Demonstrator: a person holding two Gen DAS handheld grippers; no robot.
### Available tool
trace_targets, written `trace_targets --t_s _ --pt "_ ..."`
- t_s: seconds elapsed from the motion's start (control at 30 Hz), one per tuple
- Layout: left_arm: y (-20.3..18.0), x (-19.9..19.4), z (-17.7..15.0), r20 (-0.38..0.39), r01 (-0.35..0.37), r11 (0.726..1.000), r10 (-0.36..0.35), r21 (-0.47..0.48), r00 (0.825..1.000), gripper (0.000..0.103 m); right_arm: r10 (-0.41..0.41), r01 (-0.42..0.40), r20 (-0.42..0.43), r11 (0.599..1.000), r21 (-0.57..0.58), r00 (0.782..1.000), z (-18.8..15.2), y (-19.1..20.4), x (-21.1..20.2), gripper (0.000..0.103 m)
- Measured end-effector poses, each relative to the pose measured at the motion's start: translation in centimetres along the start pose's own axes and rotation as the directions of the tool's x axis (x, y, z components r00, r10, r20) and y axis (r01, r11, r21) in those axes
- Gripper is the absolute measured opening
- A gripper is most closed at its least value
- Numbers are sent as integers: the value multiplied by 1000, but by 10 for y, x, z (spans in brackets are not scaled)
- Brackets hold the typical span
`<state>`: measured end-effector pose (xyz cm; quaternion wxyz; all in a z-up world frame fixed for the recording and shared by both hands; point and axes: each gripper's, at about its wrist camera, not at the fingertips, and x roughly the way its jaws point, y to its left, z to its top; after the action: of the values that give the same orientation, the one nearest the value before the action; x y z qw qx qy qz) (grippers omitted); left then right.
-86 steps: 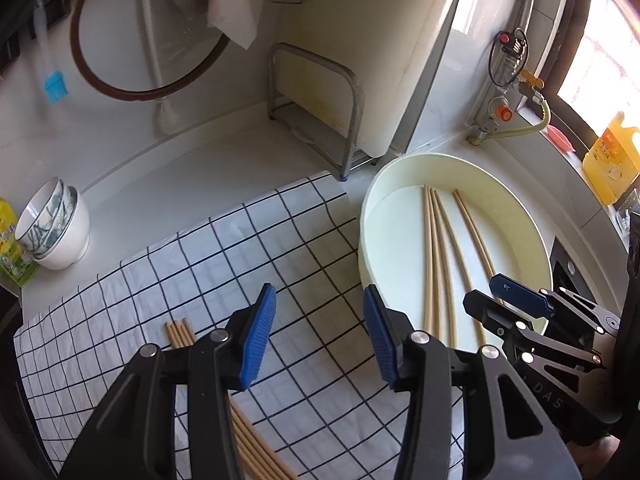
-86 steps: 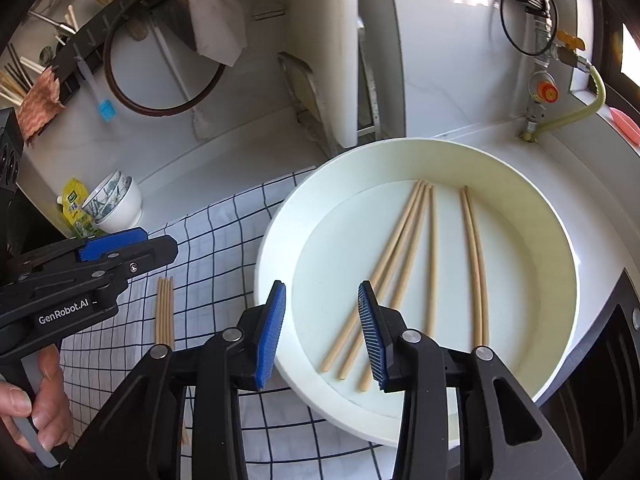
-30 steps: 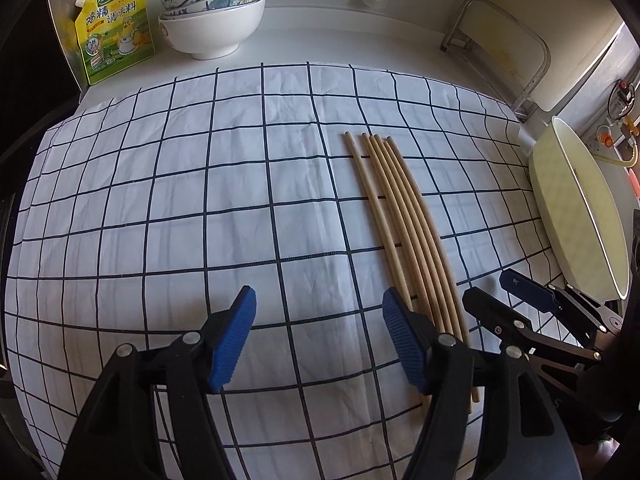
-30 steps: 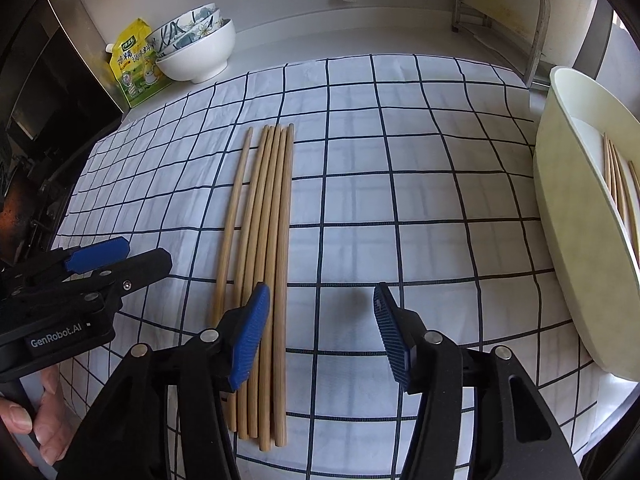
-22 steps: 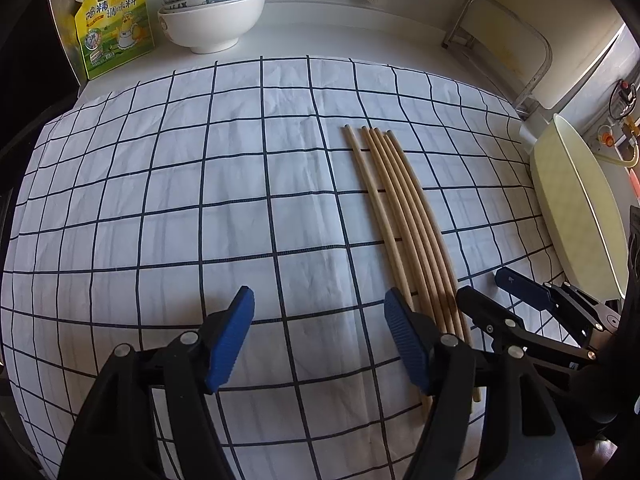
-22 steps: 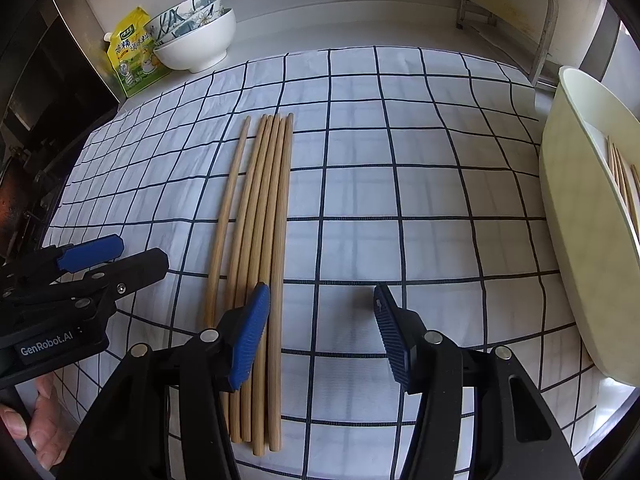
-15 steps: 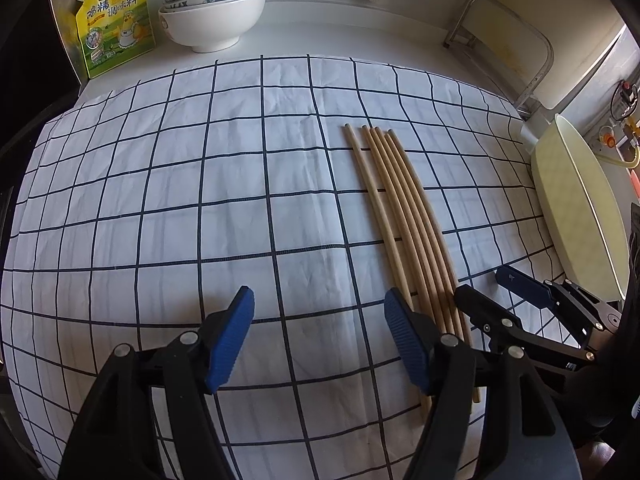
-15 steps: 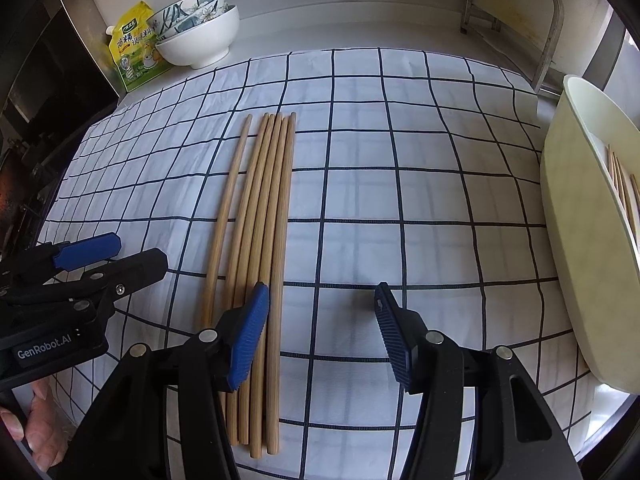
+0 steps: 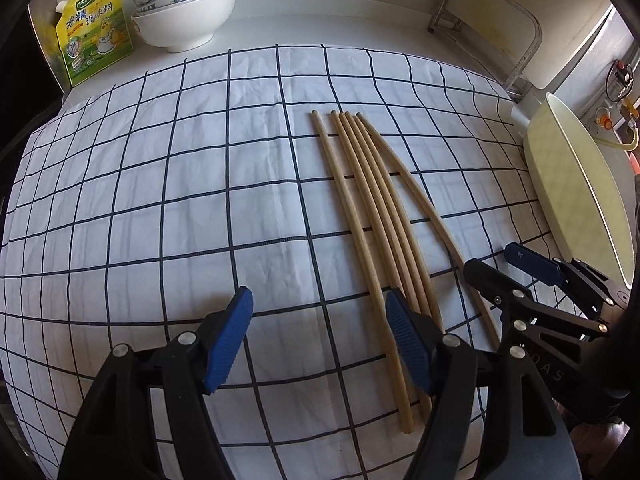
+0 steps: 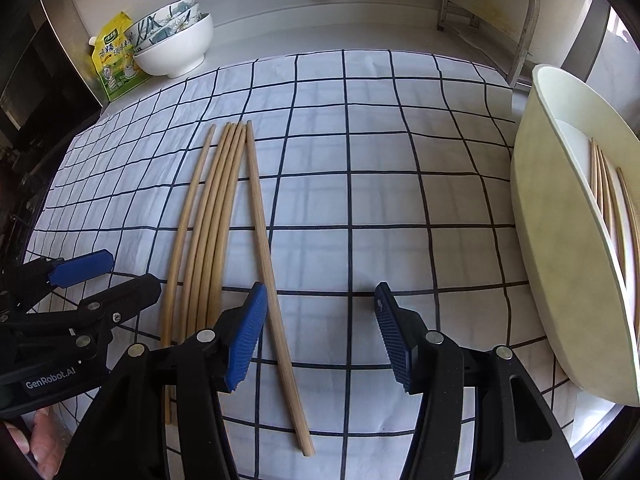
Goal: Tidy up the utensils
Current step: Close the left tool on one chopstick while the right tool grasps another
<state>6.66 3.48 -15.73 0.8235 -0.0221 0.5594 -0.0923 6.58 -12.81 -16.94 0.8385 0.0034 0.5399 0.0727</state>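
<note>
Several wooden chopsticks [image 9: 372, 208] lie lengthwise on a white cloth with a dark grid [image 9: 160, 200]. My left gripper [image 9: 318, 308] hangs open over the cloth; its right finger overlaps the chopsticks' near ends and nothing is between the pads. In the right wrist view the chopsticks [image 10: 212, 216] lie left of centre. The rightmost one [image 10: 264, 248] splays away from the rest and runs between the open jaws of my right gripper [image 10: 320, 292], close to its left pad. A cream basin [image 10: 540, 220] at the right holds more chopsticks [image 10: 600, 184].
Stacked bowls [image 9: 184, 12] and a yellow packet [image 9: 92, 40] stand at the cloth's far left corner. A metal rack [image 9: 488, 20] stands at the far right. The basin [image 9: 572, 184] borders the cloth's right edge. A person's hand [image 10: 40, 440] holds the left gripper [image 10: 116, 276].
The near end of the rightmost chopstick has swung right, away from the bundle, and now lies between the right jaws. Both grippers have come slightly nearer the cloth.
</note>
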Motion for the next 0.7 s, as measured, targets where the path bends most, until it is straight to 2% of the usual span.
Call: trace_targets --t_s 0.37,0.7 --pt "-12 12 4 -16 -65 998 65 21 998 68 29 -29 11 1000 3 1000 2 -8 -3 53" --pt "-1 10 0 -25 -96 995 96 13 995 67 32 -32 10 999 -30 999 6 1 2 53"
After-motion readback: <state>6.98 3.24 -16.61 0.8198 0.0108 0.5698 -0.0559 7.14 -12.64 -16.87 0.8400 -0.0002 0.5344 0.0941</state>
